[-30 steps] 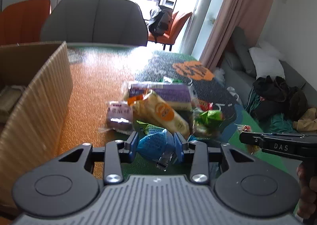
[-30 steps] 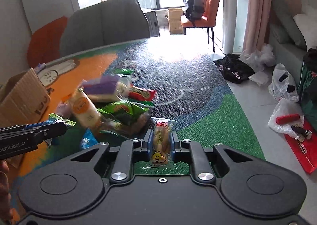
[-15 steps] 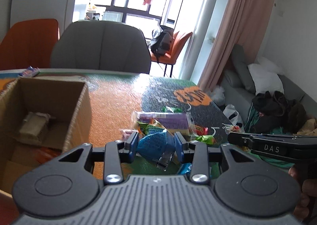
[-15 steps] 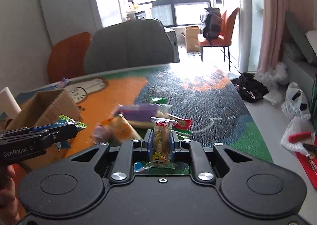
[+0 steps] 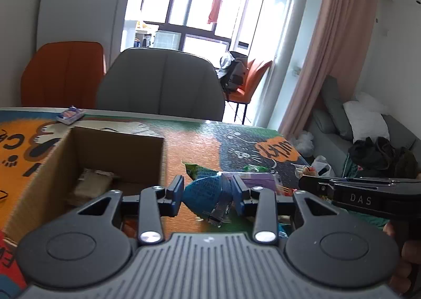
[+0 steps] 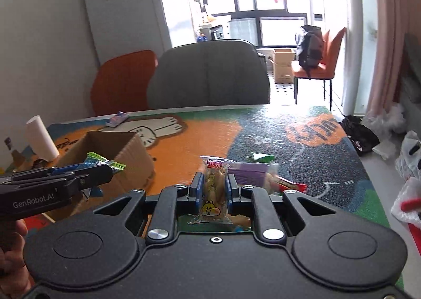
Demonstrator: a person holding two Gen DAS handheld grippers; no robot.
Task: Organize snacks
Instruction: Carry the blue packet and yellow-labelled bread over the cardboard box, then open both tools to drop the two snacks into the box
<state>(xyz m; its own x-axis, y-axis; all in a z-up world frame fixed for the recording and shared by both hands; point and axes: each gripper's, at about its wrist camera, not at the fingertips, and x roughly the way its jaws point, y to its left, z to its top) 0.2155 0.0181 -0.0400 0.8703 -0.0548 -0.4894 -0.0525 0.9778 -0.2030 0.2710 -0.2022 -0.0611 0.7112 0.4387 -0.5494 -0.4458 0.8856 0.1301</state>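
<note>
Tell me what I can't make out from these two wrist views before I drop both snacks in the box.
- Cardboard box floor, left wrist view: near part hidden behind the left gripper body.
- Pale packet inside the box: label too small to read.
- Snack pile, right wrist view: blurred and partly behind the right gripper.
- Blue packet: lower end hidden by the gripper body.
- Clear-wrapped snack: print too small to read.

Box [image 5: 110, 151], left of left fingers [image 5: 175, 193]: matt corrugated cardboard. Packet [image 6: 214, 188] between right fingers [image 6: 196, 188]: glossy clear plastic film.
</note>
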